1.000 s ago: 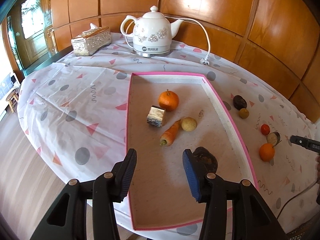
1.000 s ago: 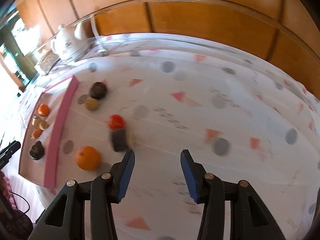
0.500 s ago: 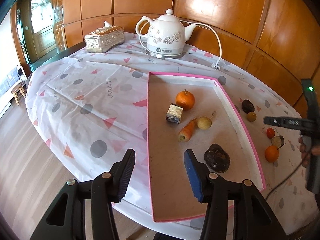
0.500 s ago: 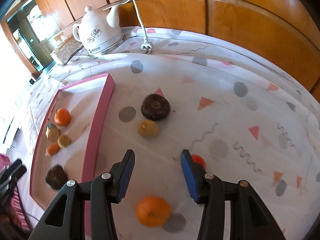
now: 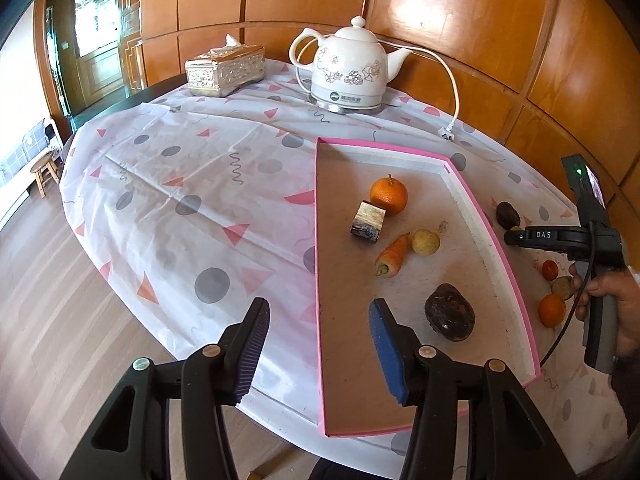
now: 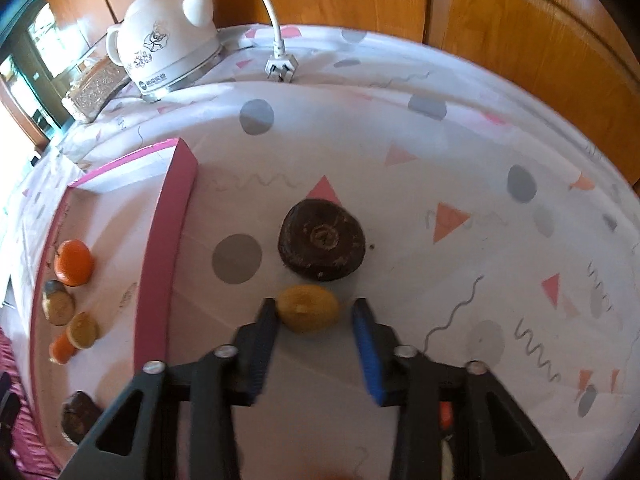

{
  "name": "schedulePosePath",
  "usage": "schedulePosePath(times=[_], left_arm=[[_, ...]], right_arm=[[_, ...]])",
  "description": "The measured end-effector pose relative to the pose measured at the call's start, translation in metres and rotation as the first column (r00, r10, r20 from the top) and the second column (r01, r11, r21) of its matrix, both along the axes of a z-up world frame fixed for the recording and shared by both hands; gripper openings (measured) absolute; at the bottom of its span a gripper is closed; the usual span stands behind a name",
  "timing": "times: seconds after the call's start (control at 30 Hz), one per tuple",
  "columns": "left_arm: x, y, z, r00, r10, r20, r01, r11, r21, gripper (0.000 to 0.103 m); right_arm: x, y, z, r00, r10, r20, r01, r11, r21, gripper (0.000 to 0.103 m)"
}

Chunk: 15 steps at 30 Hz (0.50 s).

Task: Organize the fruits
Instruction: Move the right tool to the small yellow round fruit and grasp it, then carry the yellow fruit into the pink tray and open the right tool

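The right tongs [image 6: 314, 310] have just been closing on the small yellow fruit [image 6: 308, 308], which lies between the pads on the desk [image 6: 440, 152]. The left pad rests against it. Contact at the blue pad [image 6: 366, 344] is too blurred to confirm, but the tongs are drawn in to a pinch on the fruit. A dark round fruit [image 6: 322, 246] sits just beyond it, to the right of the pink tray [image 6: 168, 240].

The left tongs [image 5: 320, 312] are spread and empty, and hover over the near left edge of the tray. Inside the tray lie an orange [image 5: 388, 195], a carrot [image 5: 390, 256], a pale round fruit [image 5: 426, 242], a dark wrinkled fruit [image 5: 450, 317] and a cut block [image 5: 368, 222].

A hand [image 5: 616, 300] holds the right tongs' grip.
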<state>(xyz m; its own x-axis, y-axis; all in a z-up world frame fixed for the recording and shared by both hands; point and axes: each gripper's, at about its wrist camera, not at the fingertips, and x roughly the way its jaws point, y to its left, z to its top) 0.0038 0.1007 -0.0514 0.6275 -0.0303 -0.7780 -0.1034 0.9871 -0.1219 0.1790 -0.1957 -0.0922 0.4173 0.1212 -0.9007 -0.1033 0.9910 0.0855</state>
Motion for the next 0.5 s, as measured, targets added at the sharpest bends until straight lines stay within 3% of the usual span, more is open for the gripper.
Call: schedulePosePath(times=[0.5], left_arm=[[-0.004, -0.009, 0.0, 1.0, -0.021, -0.002, 0.021, 1.0, -0.015, 0.055]], right_arm=[[-0.015, -0.003, 0.0, 1.0, 0.027, -0.008, -0.027, 1.0, -0.007, 0.029]])
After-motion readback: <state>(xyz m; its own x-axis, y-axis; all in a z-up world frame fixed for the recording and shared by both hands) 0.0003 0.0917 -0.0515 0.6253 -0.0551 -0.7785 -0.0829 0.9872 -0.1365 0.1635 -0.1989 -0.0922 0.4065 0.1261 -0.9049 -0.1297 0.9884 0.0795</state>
